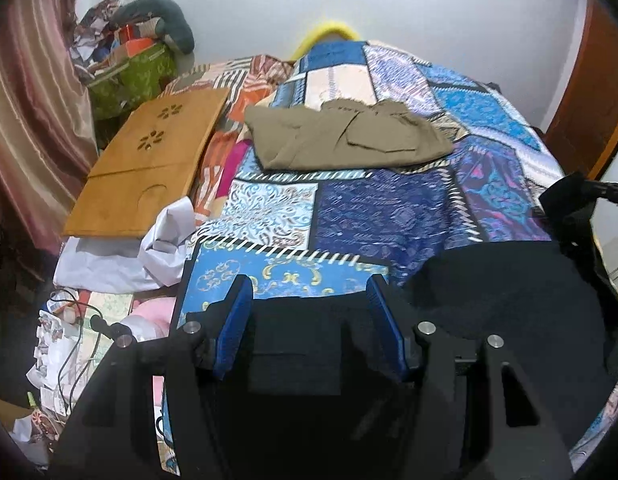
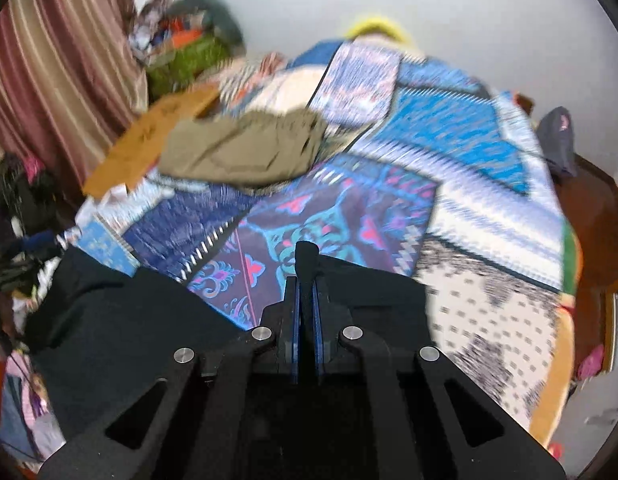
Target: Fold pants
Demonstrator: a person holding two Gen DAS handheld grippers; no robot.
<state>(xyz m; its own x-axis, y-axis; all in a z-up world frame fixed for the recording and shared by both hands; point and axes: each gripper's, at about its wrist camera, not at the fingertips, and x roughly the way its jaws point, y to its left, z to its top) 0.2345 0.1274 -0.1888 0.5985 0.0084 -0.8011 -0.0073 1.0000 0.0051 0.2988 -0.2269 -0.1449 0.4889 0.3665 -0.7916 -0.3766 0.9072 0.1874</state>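
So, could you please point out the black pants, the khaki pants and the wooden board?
black pants (image 1: pixel 521 296), left wrist view, bunched part.
khaki pants (image 1: pixel 341 140), left wrist view, middle.
wooden board (image 1: pixel 149 164), left wrist view, centre.

A: What do the tools look like?
B: The left gripper (image 1: pixel 309 286) and the right gripper (image 2: pixel 307 276) both have matte black angular frames, round silver screw heads at the linkages, and ribbed blue pads lining the fingers (image 1: pixel 239 300)

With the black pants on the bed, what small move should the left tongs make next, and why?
Probably close the left tongs on the black pants. They stand open with the cloth lying between them, while the right tongs seem shut on the same cloth.
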